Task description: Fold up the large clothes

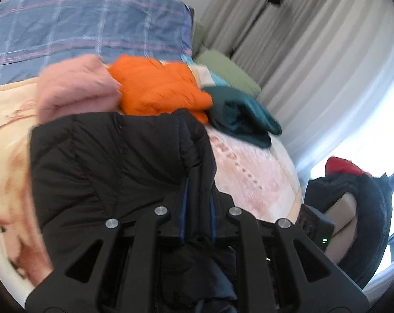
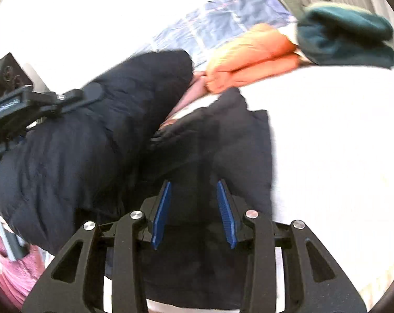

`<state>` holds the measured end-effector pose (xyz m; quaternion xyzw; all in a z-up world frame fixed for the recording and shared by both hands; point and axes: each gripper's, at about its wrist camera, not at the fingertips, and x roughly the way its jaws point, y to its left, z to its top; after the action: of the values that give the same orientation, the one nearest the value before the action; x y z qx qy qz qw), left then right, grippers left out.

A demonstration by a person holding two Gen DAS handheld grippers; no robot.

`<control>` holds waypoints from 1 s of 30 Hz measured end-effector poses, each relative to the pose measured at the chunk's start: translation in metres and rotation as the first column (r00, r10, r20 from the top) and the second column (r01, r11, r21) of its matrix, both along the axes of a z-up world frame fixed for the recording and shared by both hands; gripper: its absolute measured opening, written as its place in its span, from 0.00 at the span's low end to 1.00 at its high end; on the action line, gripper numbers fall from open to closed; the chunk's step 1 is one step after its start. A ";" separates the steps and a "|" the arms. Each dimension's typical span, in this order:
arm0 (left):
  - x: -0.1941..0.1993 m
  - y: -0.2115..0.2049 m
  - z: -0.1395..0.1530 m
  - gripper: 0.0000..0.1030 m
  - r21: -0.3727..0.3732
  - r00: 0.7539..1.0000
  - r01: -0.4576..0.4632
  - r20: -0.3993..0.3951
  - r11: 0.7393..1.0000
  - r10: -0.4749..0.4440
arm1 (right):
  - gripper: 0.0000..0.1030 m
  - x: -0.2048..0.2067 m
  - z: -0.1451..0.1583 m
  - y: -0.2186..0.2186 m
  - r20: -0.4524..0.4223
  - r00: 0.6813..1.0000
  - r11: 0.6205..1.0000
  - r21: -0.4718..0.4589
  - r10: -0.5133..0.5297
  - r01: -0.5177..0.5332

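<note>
Clamped in the left hand-held gripper (image 1: 198,208) and between the right hand-held gripper's (image 2: 194,208) part-closed blue pads, the black quilted puffer jacket (image 1: 113,169) could slip or knock the folded orange padded jacket (image 1: 157,88) at twelve o'clock.

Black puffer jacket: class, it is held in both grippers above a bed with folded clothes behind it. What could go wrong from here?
1. The right gripper has only a thick fold of the black puffer jacket between its pads; the slippery padding might slide out.
2. The jacket hangs close to the folded orange jacket and pink garment; swinging it forward could knock them out of shape.
3. The left gripper pinches a narrow bunch, so the fold may end up uneven.
</note>
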<state>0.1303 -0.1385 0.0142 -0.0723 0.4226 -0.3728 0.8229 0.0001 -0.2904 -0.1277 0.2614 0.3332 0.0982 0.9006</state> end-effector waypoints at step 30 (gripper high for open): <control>0.014 -0.116 -0.097 0.52 -0.058 0.943 0.302 -0.124 0.951 -0.308 | 0.61 -0.055 0.027 0.001 0.058 0.996 0.994 0.082 0.069 -0.074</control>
<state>0.1444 -0.2541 -0.0825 -0.0463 0.4747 -0.4981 0.7242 -0.0546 -0.2890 -0.1007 0.2843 0.3128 0.1515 0.8935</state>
